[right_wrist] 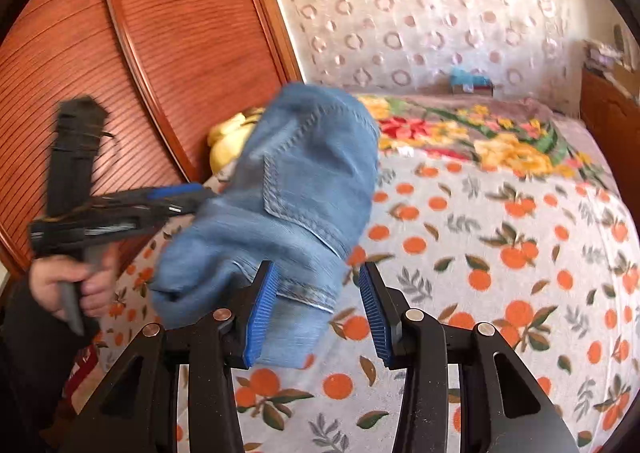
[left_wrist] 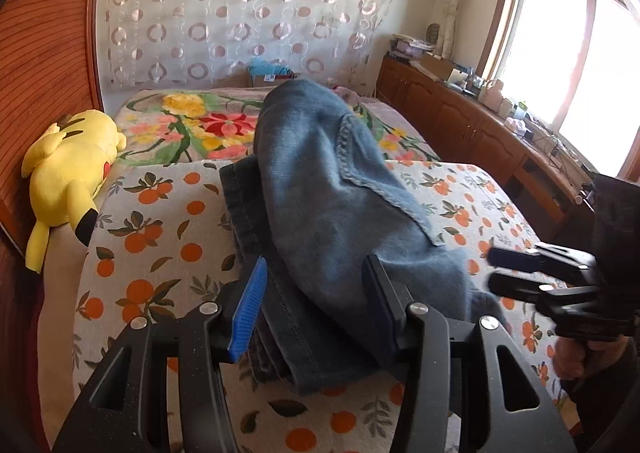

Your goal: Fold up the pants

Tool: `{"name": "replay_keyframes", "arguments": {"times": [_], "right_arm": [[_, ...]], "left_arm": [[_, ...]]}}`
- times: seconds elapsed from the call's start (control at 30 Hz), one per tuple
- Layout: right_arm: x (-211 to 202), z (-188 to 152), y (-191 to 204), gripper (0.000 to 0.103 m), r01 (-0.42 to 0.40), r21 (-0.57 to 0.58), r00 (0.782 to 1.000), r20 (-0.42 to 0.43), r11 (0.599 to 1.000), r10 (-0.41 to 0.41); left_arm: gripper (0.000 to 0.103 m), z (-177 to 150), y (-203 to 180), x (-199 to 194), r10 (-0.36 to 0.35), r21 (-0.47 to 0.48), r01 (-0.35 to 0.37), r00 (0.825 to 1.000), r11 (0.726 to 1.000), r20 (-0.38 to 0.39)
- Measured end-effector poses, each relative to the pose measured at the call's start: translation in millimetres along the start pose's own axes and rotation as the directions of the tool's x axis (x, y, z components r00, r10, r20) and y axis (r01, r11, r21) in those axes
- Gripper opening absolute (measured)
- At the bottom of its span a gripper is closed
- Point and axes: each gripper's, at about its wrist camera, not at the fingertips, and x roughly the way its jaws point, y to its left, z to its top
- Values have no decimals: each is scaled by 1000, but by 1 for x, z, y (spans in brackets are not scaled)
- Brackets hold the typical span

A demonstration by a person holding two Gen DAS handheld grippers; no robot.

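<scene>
The jeans (left_wrist: 320, 189) lie in a folded heap on the orange-print bedcover (left_wrist: 152, 237), with a raised hump of denim pointing toward the flowered blanket (left_wrist: 188, 125) beyond them. A stitched pocket shows on the upper layer, and darker folded layers lie under it on the side toward the yellow plush toy (left_wrist: 68, 173).

The left gripper (left_wrist: 312, 305) has its jaws about half open, one on each side of the near end of the jeans. The denim lies between the blue pads (left_wrist: 248, 309), but whether they press on it I cannot tell.

The right gripper (right_wrist: 316, 309) also stands about half open. Its left pad lies against the near edge of the jeans, the other pad is clear of them over the bedcover, and nothing is clamped between them. In the left wrist view the right gripper (left_wrist: 496, 269) appears beside the jeans on the window (left_wrist: 568, 53) side, held by a hand (left_wrist: 572, 357) in a dark sleeve. In the right wrist view the left gripper (right_wrist: 200, 197), blurred, sits at the jeans on the side nearer the wooden headboard (right_wrist: 168, 33).
</scene>
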Motion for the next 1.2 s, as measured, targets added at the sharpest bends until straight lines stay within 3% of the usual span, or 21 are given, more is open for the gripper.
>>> {"name": "replay_keyframes", "arguments": {"times": [0.07, 0.13, 0.17, 0.47, 0.6, 0.67, 0.73, 0.8, 0.87, 0.97, 1.2], "right_arm": [[10, -4, 2, 44, -7, 3, 1000, -18, 1000, 7], [16, -7, 9, 44, -26, -7, 999, -30, 1000, 26], [17, -7, 12, 44, -36, -14, 999, -36, 999, 36], [21, -13, 7, 44, -44, -38, 998, -45, 998, 42], [9, -19, 2, 44, -6, -39, 1000, -24, 999, 5], [5, -21, 0, 44, 15, -39, 1000, -17, 999, -16], [3, -23, 1, 44, 24, -36, 1000, -17, 999, -24], [3, -26, 0, 44, 37, -38, 999, -17, 999, -37], [3, -27, 0, 44, 43, -35, 999, -22, 998, -43], [-2, -26, -5, 44, 40, -27, 999, -21, 999, -40], [0, -7, 1, 44, 41, -84, 999, -1, 996, -41]], "left_arm": [[54, -3, -9, -10, -15, 10, 15, 1000, 1000, 15], [68, -7, -17, -18, -30, 11, 29, 999, 1000, 27], [69, -9, -21, -21, -37, 9, 36, 999, 999, 35], [69, -31, -47, -24, -35, 14, 34, 999, 999, 29], [59, -38, -58, -14, -43, 35, 43, 999, 998, 0], [47, -42, -62, -10, -31, 49, 31, 999, 998, -11], [20, -43, -63, -10, -10, 61, 10, 1000, 998, -6], [13, -41, -61, -20, -13, 61, 11, 999, 998, 34], [12, -34, -54, -40, -27, 39, 23, 995, 999, 98], [12, -27, -40, -52, -16, 20, 13, 992, 1000, 124], [12, -47, 8, -30, 59, -25, -58, 998, 998, 28]]}}
